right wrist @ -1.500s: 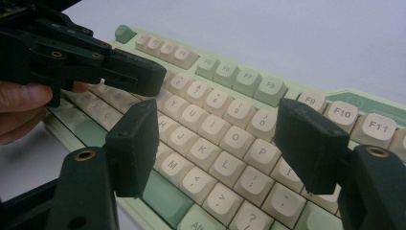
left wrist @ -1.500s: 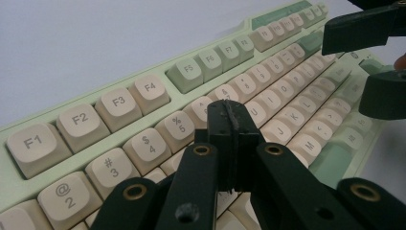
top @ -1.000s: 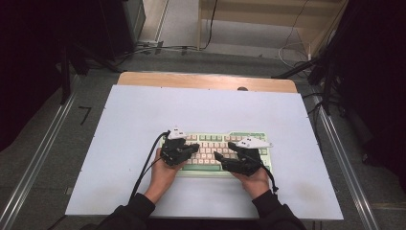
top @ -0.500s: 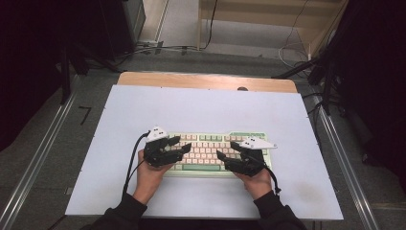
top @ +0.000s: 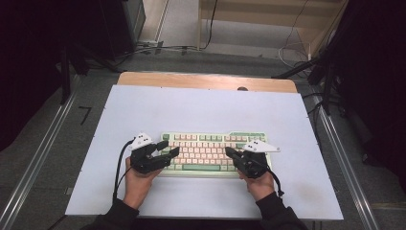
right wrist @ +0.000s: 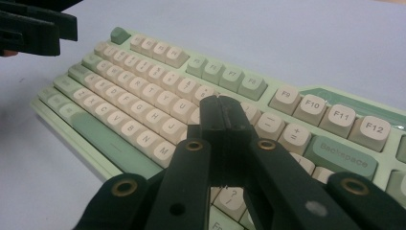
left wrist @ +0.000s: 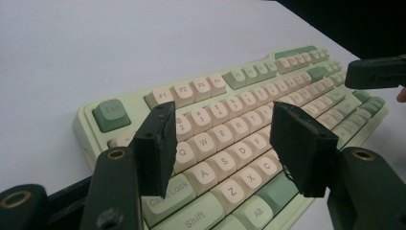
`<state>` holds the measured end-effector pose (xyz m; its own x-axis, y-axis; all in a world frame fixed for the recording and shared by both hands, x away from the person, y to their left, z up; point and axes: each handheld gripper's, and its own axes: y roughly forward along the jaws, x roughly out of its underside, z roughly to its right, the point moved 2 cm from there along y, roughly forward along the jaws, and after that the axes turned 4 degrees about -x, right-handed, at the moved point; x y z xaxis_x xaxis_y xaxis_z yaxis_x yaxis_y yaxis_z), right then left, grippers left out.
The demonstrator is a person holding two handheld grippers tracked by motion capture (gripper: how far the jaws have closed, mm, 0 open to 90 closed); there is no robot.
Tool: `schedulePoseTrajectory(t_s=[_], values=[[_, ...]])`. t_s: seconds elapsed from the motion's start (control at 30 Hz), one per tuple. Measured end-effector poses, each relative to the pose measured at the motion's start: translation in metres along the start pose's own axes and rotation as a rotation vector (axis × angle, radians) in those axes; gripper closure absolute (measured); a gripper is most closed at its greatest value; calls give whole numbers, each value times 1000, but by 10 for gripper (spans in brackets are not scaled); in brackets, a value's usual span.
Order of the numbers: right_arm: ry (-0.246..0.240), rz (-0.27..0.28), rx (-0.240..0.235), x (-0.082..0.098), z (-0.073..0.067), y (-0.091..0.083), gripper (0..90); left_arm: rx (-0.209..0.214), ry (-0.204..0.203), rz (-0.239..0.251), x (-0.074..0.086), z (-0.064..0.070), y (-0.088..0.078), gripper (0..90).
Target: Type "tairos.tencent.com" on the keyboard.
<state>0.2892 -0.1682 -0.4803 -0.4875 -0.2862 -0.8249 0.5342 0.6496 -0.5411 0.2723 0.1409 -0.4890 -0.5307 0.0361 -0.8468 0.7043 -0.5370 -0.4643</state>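
1. Keyboard (top: 213,151) sat flat on the white table (top: 201,108), near the front edge, long side running left-right; green case, cream keys, green modifiers.
2. Left gripper (top: 167,147) was at the keyboard's left end, held in the left hand (top: 139,179); tips pointed right, over the left-most keys.
3. Left jaws stood apart, nothing between them; they had opened up within the last second; from the left gripper view I saw the Q/W/A/S/Z/X block through the gap; pads (left wrist: 158,143) hovered above the keys; I couldn't tell if any tip touched one.
4. Right gripper (top: 231,153) was at the keyboard's right end, in the right hand (top: 261,184); tips pointed left, over the right part of the letter rows.
5. Right jaws had just closed; in the right gripper view they were together, faces meeting, nothing clamped; the tip (right wrist: 222,112) sat over the keys just left of the minus and plus keys, below the F-row; contact with a key I couldn't confirm.
6. Each gripper view caught the other gripper far off at the opposite end; the two were well apart, most of the keyboard between them.
7. A cable (top: 118,165) trailed from the left gripper back toward the person; dark sleeves at the bottom edge of the high view.
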Motion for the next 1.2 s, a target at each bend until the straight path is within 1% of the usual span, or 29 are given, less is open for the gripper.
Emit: schedulePoseTrajectory(t_s=[0.17, 0.3, 0.43, 0.73, 0.9, 0.93, 1.0, 1.07, 1.13, 1.2], values=[[-1, -18, 3, 4, 1, 0, 873, 2, 3, 1, 2, 0, 2, 432], [-14, -53, 0, 7, -1, 6, 873, 13, 8, -3, 4, 3, 4, 437], [-24, -83, -2, 10, -3, 11, 873, 15, 14, 1, 4, 4, 4, 438], [-25, -127, -3, 13, -2, 15, 873, 15, 16, -6, 5, 3, 5, 439], [-27, -166, -3, 17, -2, 21, 873, 22, 14, -3, 5, 3, 5, 454], [-19, -164, -6, 16, -2, 21, 874, 21, 14, -6, 5, 3, 5, 455], [-21, -162, -7, 15, -2, 19, 873, 18, 15, -10, 5, 4, 5, 454], [-14, -120, -12, 12, -2, 15, 871, 21, 17, -9, 5, 4, 5, 454], [-6, -84, -13, 8, -1, 11, 839, 19, 15, -10, 5, 3, 5, 454], [13, -58, -22, 7, 0, 8, 796, 20, 14, -9, 5, 3, 6, 454]])
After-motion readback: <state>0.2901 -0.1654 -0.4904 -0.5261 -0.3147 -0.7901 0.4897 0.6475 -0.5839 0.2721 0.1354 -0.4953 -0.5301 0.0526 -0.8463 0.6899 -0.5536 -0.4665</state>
